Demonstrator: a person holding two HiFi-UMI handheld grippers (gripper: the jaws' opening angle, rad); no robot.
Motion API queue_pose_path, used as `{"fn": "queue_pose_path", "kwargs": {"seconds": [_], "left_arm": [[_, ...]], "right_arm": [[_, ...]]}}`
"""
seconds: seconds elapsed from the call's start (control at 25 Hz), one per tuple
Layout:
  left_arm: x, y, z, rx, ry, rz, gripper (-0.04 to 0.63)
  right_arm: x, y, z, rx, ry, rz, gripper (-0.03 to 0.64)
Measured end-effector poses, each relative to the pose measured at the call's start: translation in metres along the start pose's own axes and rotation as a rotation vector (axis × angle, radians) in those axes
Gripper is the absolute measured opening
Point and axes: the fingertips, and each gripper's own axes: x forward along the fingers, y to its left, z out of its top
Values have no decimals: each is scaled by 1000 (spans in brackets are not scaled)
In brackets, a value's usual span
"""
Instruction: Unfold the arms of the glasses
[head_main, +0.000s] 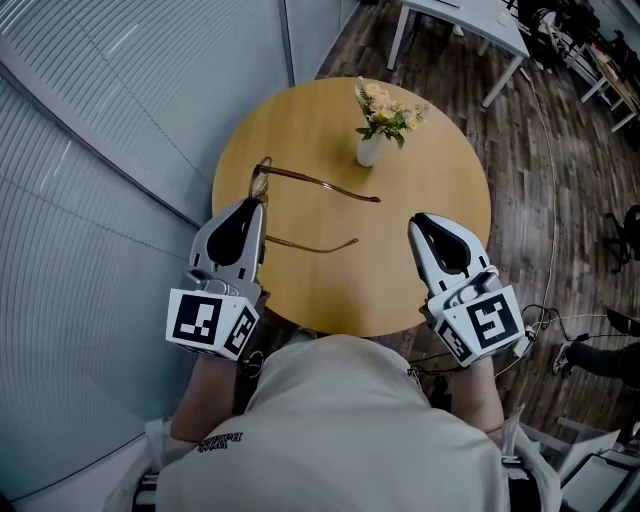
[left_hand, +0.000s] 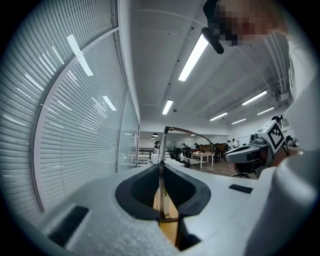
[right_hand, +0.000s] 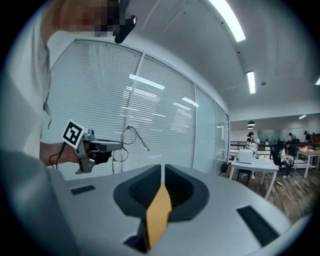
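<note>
Bronze glasses (head_main: 318, 183) clamped by the front in left gripper (head_main: 252, 208), arms stretching right.
Right gripper (head_main: 420, 225) shut and empty, near the arm tips, so the handier one.

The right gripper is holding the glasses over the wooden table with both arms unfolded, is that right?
No: the left gripper holds the glasses; the left gripper view shows its jaws shut on the frame. They are over the wooden table, both arms unfolded.
</note>
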Motion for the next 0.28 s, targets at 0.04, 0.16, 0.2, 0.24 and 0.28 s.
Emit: {"fn": "queue_pose_path", "kwargs": {"seconds": [0.04, 0.16, 0.2, 0.24, 0.28], "left_arm": [[0, 1, -1, -1, 1, 2, 41], [2, 3, -2, 0, 3, 6, 41], [2, 4, -2, 2, 3, 7, 41], [2, 5, -2, 3, 4, 8, 41], [3, 5, -2, 5, 4, 9, 41]], "right_arm": [[1, 0, -1, 1, 2, 2, 43], [3, -4, -1, 1, 4, -1, 43], [3, -5, -1, 3, 3, -2, 43], [4, -6, -1, 7, 3, -3, 43], [4, -7, -1, 11, 3, -4, 43]]}}
